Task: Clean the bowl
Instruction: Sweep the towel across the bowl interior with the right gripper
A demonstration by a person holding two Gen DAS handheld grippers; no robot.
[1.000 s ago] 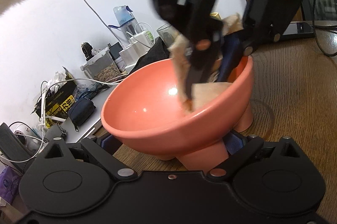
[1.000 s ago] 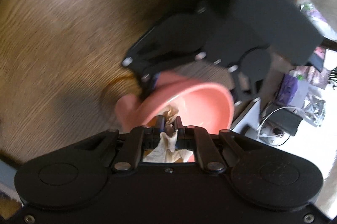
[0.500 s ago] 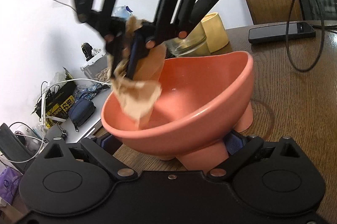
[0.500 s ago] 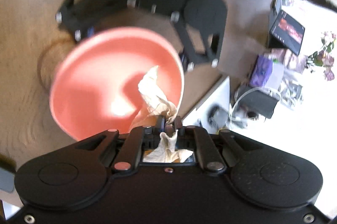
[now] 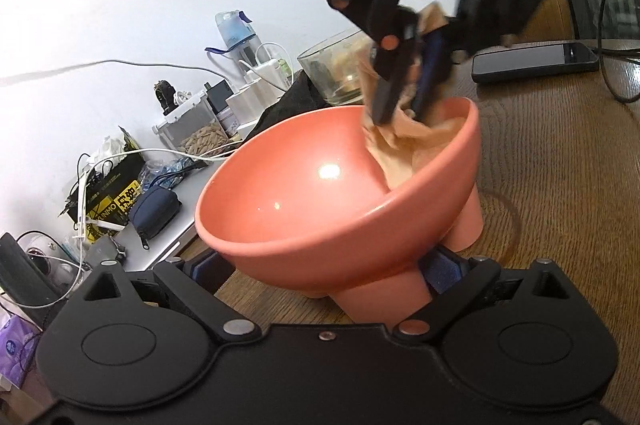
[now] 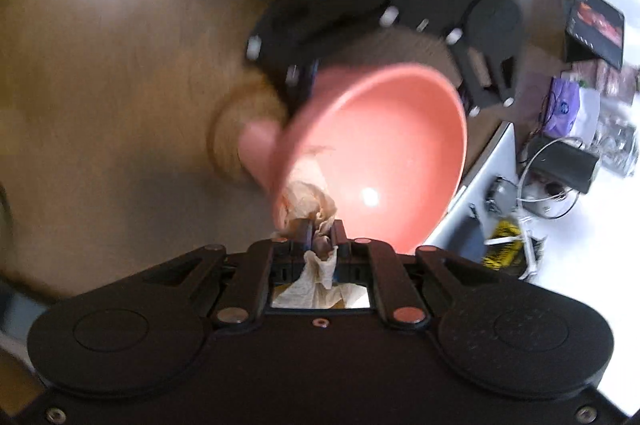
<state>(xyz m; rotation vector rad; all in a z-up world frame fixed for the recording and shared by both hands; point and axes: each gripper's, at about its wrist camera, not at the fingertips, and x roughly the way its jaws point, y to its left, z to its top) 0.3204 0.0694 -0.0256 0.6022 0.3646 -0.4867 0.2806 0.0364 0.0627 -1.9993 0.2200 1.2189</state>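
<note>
A salmon-pink footed bowl (image 5: 320, 193) is tilted above the wooden table, its mouth facing left and up. My left gripper (image 5: 324, 265) is shut on the bowl's base, with its blue pads (image 5: 444, 265) on either side of a foot. My right gripper (image 5: 400, 105) comes down from above, shut on a crumpled beige paper towel (image 5: 404, 141) that presses against the bowl's inner wall at the far right. In the right wrist view the gripper (image 6: 322, 231) pinches the towel (image 6: 308, 201) just inside the bowl (image 6: 384, 145) rim. The picture there is blurred.
On the table (image 5: 560, 185) behind the bowl stand a glass (image 5: 340, 73) and a black phone (image 5: 536, 61), with a black cable (image 5: 608, 25) looping at the right. A cluttered side desk at left holds a water bottle (image 5: 234, 29), a seed container (image 5: 200, 133) and a dark pouch (image 5: 154, 211).
The right gripper swept the towel from the bowl's right side to its left rim, then back to the far right inner wall. The left gripper held the bowl still.
</note>
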